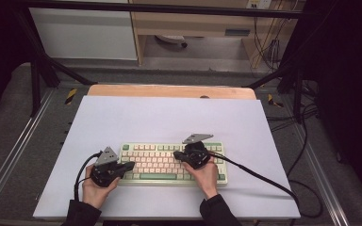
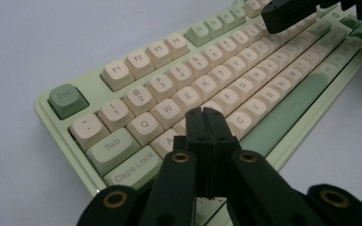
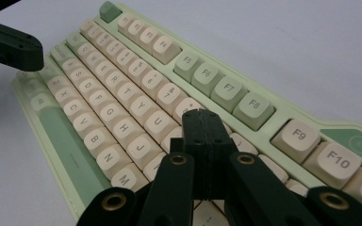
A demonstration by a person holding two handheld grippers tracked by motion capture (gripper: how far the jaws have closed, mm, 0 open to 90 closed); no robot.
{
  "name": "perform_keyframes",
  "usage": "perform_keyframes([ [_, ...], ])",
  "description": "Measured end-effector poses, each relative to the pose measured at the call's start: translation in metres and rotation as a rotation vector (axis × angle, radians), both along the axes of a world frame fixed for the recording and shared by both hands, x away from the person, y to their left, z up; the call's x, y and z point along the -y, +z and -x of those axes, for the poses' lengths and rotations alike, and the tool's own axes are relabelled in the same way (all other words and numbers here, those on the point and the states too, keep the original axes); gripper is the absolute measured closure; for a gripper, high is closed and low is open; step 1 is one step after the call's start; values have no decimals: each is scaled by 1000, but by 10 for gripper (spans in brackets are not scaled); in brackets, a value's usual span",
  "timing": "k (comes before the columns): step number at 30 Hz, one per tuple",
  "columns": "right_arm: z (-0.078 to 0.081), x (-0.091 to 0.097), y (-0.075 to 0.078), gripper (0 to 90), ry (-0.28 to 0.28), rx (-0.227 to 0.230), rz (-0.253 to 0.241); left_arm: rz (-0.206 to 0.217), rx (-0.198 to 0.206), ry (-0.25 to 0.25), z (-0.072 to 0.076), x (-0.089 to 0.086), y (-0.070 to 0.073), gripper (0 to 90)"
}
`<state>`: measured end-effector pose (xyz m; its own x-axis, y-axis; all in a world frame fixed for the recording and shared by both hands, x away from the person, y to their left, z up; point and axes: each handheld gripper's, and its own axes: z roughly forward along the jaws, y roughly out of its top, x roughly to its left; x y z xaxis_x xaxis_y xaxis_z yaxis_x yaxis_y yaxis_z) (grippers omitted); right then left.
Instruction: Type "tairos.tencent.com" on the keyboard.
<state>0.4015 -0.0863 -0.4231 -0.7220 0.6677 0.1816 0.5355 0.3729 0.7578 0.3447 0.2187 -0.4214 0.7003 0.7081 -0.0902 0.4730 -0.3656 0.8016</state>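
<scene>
A pale green keyboard (image 1: 169, 162) with cream and green keys lies on the white table sheet (image 1: 165, 120). My left gripper (image 1: 131, 165) is shut with nothing in it, its tip over the keyboard's left end. In the left gripper view the closed tips (image 2: 206, 113) hover above the keys around A and S of the keyboard (image 2: 207, 80). My right gripper (image 1: 175, 154) is also shut and empty, pointing left over the middle of the key rows. Its closed tips (image 3: 201, 114) sit above the keys near I and K of the keyboard (image 3: 136, 89).
The white sheet covers a wooden table (image 1: 169, 90) with metal frame rails around it. Black cables (image 1: 259, 176) trail from both grippers across the sheet. A person's hands (image 1: 206, 176) hold the grippers at the front edge. Bare sheet lies beyond the keyboard.
</scene>
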Motion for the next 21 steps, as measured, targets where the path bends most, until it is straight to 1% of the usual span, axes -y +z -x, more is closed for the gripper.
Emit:
perform_keyframes([
  [9, 2, -1, -4, 900, 5, -9, 25, 0, 0, 2, 0, 0, 0, 900],
  [13, 2, -1, -5, 900, 10, 1, 33, 0, 0, 3, 0, 0, 0, 900],
  [16, 3, -2, -6, 900, 6, -4, 35, -1, 0, 3, 0, -1, 0, 900],
  [18, 3, -2, -7, 900, 7, -4, 44, -1, 0, 3, 0, -1, 0, 900],
  [20, 3, -3, -8, 900, 10, 2, 41, -1, 0, 3, 0, -1, 0, 900],
  [21, 3, -2, -8, 900, 10, -3, 42, -1, -1, 3, 0, -1, 0, 900],
])
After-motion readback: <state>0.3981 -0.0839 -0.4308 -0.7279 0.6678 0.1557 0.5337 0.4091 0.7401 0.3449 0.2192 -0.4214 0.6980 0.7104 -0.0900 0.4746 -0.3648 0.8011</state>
